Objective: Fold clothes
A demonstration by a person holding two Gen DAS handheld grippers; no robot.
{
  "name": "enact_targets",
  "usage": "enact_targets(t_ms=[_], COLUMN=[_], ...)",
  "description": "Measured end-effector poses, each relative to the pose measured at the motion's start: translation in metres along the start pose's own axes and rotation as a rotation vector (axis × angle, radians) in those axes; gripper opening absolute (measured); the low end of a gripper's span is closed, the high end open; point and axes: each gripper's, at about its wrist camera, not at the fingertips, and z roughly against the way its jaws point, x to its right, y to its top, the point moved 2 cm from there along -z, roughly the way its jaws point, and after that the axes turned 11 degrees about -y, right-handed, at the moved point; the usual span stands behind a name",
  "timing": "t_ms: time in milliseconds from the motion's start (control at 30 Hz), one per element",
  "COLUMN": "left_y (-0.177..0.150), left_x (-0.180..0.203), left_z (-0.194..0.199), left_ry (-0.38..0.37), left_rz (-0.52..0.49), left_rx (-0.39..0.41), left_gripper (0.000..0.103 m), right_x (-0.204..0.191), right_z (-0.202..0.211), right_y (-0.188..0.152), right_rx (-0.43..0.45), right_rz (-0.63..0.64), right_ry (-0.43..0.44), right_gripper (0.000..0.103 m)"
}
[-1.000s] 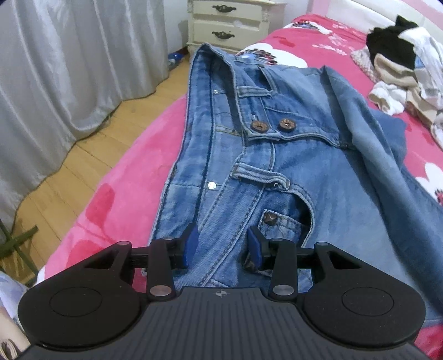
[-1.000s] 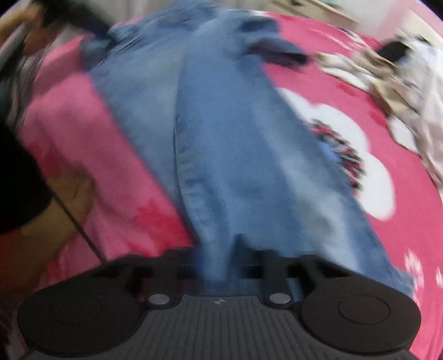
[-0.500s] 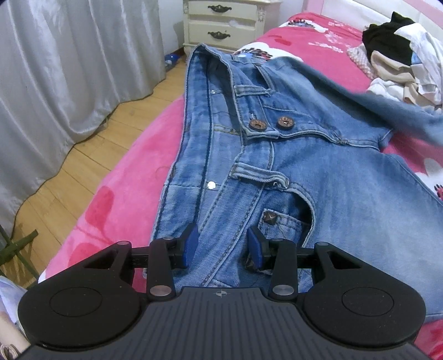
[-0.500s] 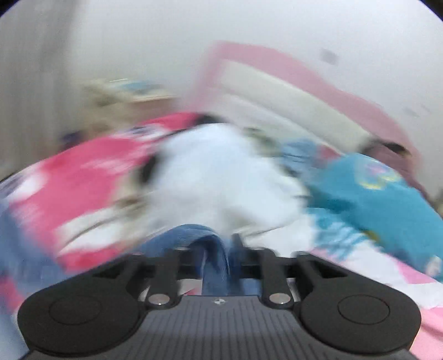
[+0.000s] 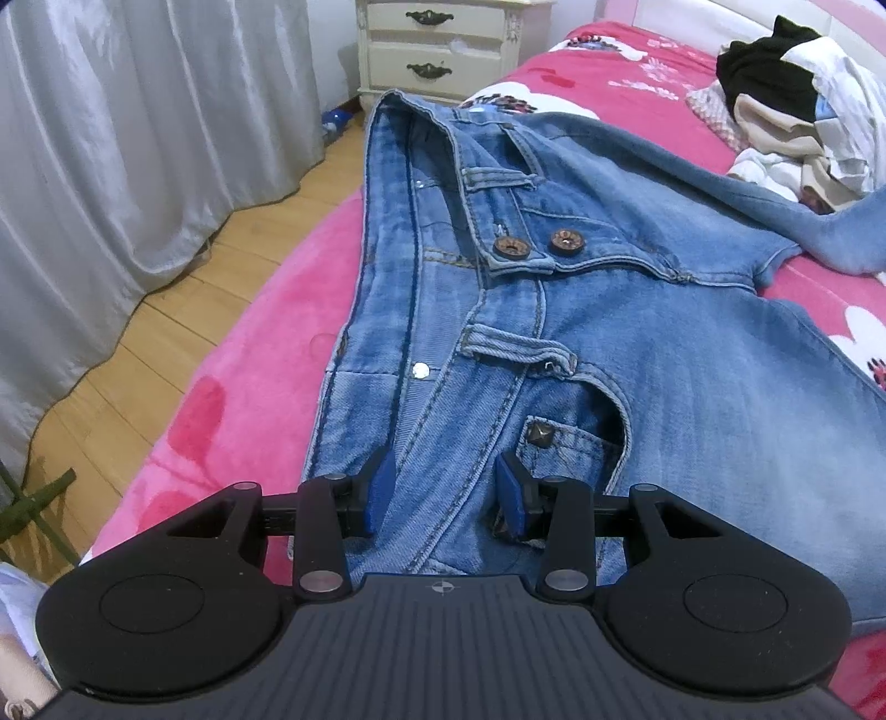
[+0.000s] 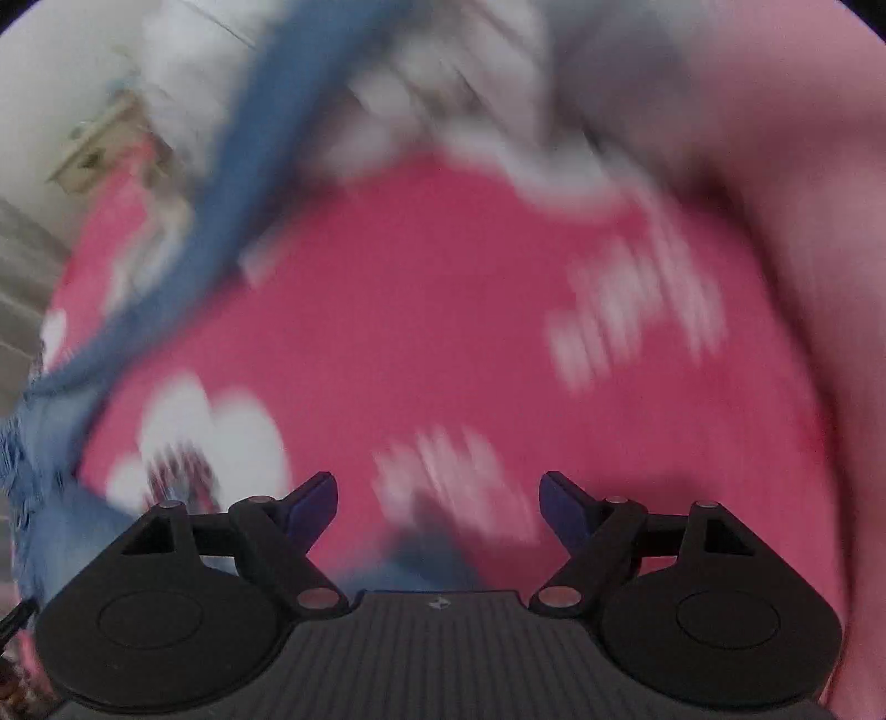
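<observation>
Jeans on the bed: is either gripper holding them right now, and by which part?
No. The left gripper is open over the jeans near the front pocket. The right gripper is open over the bedspread, gripping nothing.

Both hand-held grippers [image 5: 443, 490] [image 6: 437, 501] spread apart

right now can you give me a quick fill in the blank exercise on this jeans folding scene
1. The jeans lie on a blanket whose main colour is ____.
2. The left gripper has its fingers on either side of the denim, not closed; the right gripper is wide ____ and holds nothing.
3. Two brown ____ sit side by side on the waistband.
4. The nightstand past the jeans shows ____ drawers.

Missing words: pink; open; buttons; two
</observation>
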Motion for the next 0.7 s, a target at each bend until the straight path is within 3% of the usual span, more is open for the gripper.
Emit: enact_targets(t_ms=[67,133,233,267,300,367,400,533,600,633,700], left_y=[0.0,-0.001,-0.001,0.0,0.0,0.002,0.003,0.003,0.002,0.001,0.0], left_x=[0.002,0.004,0.011,0.012,0.011,0.009,0.008,0.002,0.006,0.008,0.009], left_z=[0.0,0.001,0.004,0.006,0.009,0.018,0.024,0.03,0.025,0.022,0.019], left_ry=[-0.002,-0.004,0.008,0.004,0.001,-0.018,-0.031,-0.081,-0.083,-0.076,-0.056], left_rz=[0.014,0.029,0.017,0.023,0.034,0.053,0.061,0.073,0.03,0.008,-0.017], left_rx=[0.006,0.014,0.03,0.036,0.04,0.063,0.075,0.075,0.052,0.042,0.035], left_gripper=[0.032,0.021,0.011,0.01,0.009,0.008,0.001,0.001,0.002,0.004,0.018], right_x=[0.017,0.033,0.029,0.015,0.002,-0.024,-0.038,-0.091,-0.118,-0.132,-0.159], right_z=[-0.017,-0.034,-0.036,-0.029,-0.022,-0.009,-0.002,0.026,0.04,0.047,0.061], right_y=[-0.033,-0.066,-0.082,-0.082,-0.081,-0.079,-0.078,-0.075,-0.073,-0.073,-0.071], right_rx=[-0.108,-0.214,-0.179,-0.147,-0.115,-0.052,-0.02,0.109,0.173,0.205,0.27], right_rz=[-0.037,-0.073,-0.018,0.019,0.057,0.133,0.17,0.321,0.396,0.434,0.509], right_ry=[0.023,0.047,0.044,0.051,0.059,0.074,0.081,0.11,0.125,0.132,0.146], right_gripper=[0.081,0.069,0.036,0.014,0.004,0.004,0.004,0.01,0.033,0.038,0.042])
